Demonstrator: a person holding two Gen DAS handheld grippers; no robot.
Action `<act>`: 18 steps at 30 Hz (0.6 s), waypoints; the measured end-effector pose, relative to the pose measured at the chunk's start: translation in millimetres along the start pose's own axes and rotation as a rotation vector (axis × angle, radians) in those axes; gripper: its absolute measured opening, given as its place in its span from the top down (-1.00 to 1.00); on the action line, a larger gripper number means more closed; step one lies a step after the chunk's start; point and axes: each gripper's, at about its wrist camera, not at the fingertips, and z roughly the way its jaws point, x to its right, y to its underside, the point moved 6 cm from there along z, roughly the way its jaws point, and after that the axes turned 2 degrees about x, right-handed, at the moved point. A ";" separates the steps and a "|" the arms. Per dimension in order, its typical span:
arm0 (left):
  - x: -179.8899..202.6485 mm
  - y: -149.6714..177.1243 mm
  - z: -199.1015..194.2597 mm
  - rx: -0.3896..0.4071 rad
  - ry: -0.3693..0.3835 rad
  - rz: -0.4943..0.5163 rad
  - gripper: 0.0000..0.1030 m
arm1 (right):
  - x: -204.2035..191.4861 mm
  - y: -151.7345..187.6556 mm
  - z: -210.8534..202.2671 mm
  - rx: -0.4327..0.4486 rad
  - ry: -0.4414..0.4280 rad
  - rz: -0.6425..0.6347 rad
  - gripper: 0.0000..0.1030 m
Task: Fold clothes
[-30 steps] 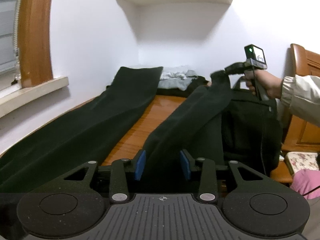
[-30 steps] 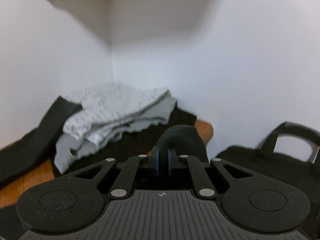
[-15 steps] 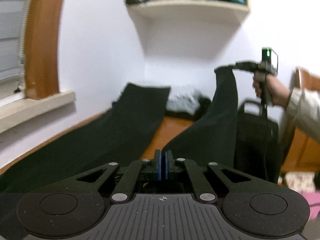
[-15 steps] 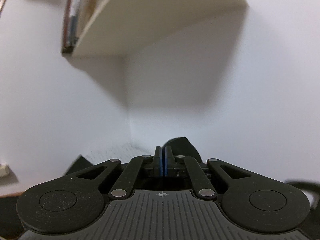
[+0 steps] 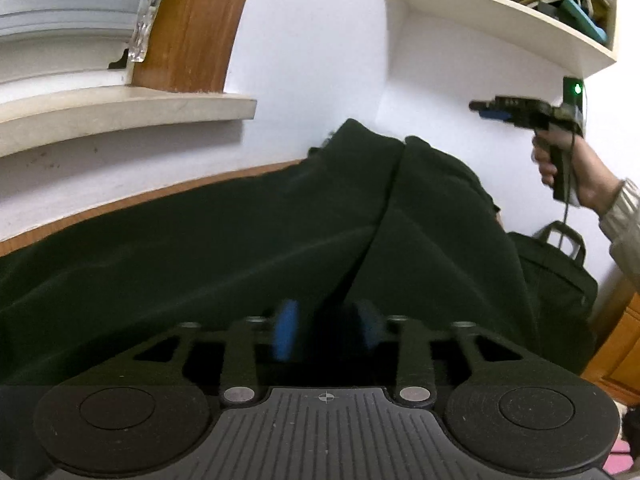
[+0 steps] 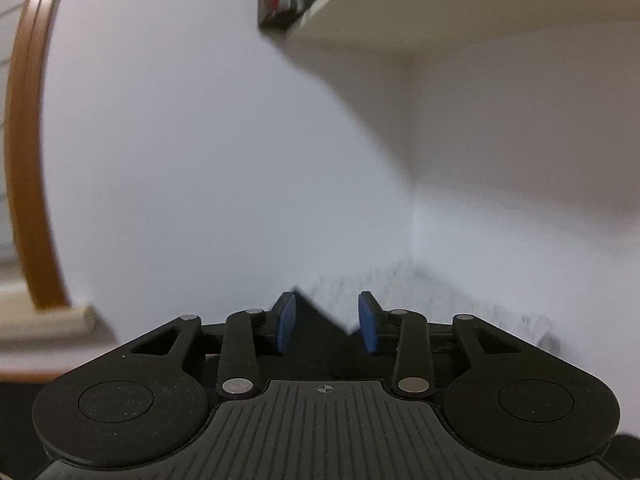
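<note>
Black trousers (image 5: 240, 248) lie spread on the wooden table (image 5: 120, 206), with one leg laid beside and partly over the other along a seam line. My left gripper (image 5: 326, 330) hovers low over the near end of them, open, its blue pads blurred. In the left wrist view, my right gripper (image 5: 482, 109) is up in the air at the right in a person's hand (image 5: 576, 172), and nothing hangs from it. In its own view, the right gripper (image 6: 327, 322) is open, with a corner of black cloth (image 6: 320, 340) showing below, between the pads.
A black bag (image 5: 560, 272) stands at the table's right end, with wooden furniture (image 5: 624, 340) behind it. A window sill (image 5: 120, 108) runs along the left wall and a bookshelf (image 5: 500, 20) hangs above. Grey knitted clothes (image 6: 432, 292) lie in the far corner.
The right gripper held one trouser leg up; that leg now lies against the other leg. Both grippers, shut half a second ago, have opened. The left view has swung left.
</note>
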 end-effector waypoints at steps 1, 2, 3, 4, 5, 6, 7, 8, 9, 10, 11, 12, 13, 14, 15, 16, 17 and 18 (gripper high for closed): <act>-1.0 0.4 0.6 -0.004 -0.002 -0.004 -0.02 | 4.3 5.8 -2.6 -0.014 0.005 -0.004 0.17; -2.1 0.7 1.1 -0.007 -0.004 -0.007 -0.05 | 8.7 11.5 -5.1 -0.027 0.010 -0.008 0.15; -3.1 1.1 1.7 -0.011 -0.006 -0.011 -0.08 | 17.1 17.2 -7.8 -0.046 0.024 -0.007 0.14; -4.1 1.4 2.3 -0.015 -0.008 -0.015 -0.16 | 25.8 23.0 -10.6 -0.065 0.039 -0.004 0.14; -5.2 1.8 2.9 -0.019 -0.009 -0.018 -0.18 | 36.2 28.5 -13.1 -0.081 0.054 0.009 0.14; -5.8 2.3 2.5 -0.021 -0.011 -0.020 -0.18 | 46.7 34.1 -15.7 -0.097 0.069 0.022 0.14; -6.2 3.0 1.5 -0.022 -0.013 -0.022 -0.18 | 58.5 41.2 -17.3 -0.113 0.084 0.048 0.14; -6.2 3.1 1.6 -0.025 -0.014 -0.021 -0.19 | 70.4 48.4 -18.8 -0.129 0.098 0.075 0.15; -5.9 2.8 2.4 -0.028 -0.016 -0.020 -0.19 | 82.2 55.6 -20.3 -0.145 0.113 0.101 0.15; -5.6 2.6 3.1 -0.030 -0.018 -0.019 -0.20 | 92.2 63.4 -21.7 -0.162 0.118 0.133 0.15; -5.3 2.4 3.9 -0.033 -0.019 -0.018 -0.21 | 100.0 71.7 -18.9 -0.188 0.114 0.168 0.15; -5.6 2.2 5.0 -0.035 -0.020 -0.019 -0.21 | 107.7 80.0 -15.9 -0.214 0.109 0.203 0.15; -5.7 2.2 5.9 -0.037 -0.021 -0.020 -0.22 | 110.9 87.3 -18.1 -0.217 0.106 0.224 0.15; -5.7 2.3 6.3 -0.038 -0.022 -0.020 -0.23 | 114.5 93.2 -17.1 -0.219 0.100 0.245 0.15; -5.6 2.7 6.4 -0.040 -0.024 -0.019 -0.23 | 118.2 99.0 -16.0 -0.220 0.094 0.267 0.14; -5.6 3.0 6.5 -0.041 -0.026 -0.019 -0.24 | 115.6 102.4 -11.3 -0.216 0.086 0.285 0.14; -5.5 3.3 6.6 -0.043 -0.027 -0.018 -0.24 | 116.8 106.3 -7.4 -0.210 0.078 0.306 0.14; -5.4 3.6 6.7 -0.044 -0.029 -0.017 -0.25 | 118.1 110.2 -3.7 -0.205 0.070 0.327 0.12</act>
